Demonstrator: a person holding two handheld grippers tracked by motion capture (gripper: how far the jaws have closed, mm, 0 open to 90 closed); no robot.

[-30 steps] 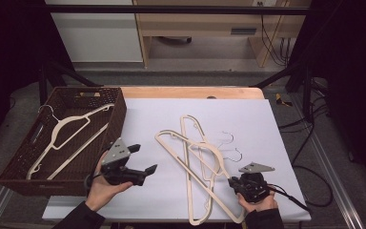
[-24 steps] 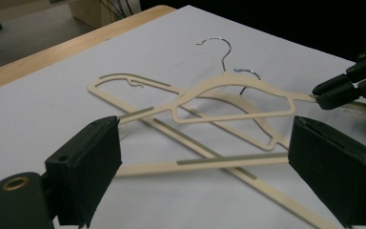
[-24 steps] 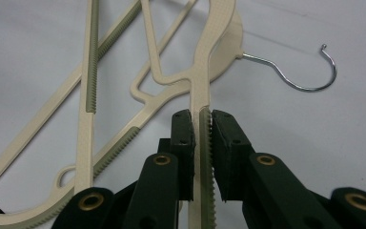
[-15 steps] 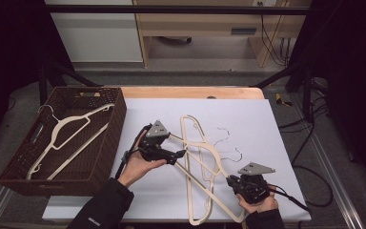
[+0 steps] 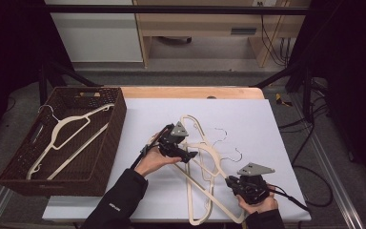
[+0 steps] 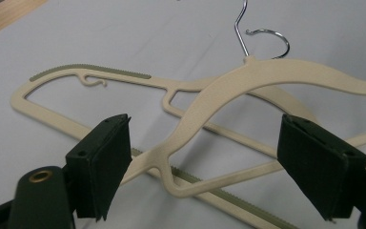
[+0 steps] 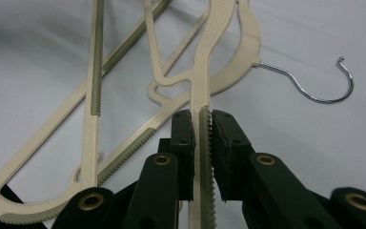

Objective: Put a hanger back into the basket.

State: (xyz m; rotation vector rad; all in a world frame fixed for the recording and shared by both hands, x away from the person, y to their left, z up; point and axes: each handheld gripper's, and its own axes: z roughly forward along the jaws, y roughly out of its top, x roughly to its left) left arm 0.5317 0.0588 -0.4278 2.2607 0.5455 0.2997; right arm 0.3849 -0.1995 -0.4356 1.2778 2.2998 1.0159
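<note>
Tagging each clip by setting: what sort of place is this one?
Probably a lab or recording workspace, not a home: a white-topped table on a metal frame, dark curtains at both sides, and loose cables on the floor.

Brown wicker basket (image 5: 106, 143) w/ one hanger (image 5: 71, 131), table's left.

Between the black jaws of the left gripper (image 6: 205, 171) lie cream hangers (image 6: 267, 76) with olive ribbed strips and a silver hook (image 6: 262, 36), on a pale grey sheet (image 6: 100, 33). Beside it, a dark brown woven basket (image 5: 105, 143).
</note>
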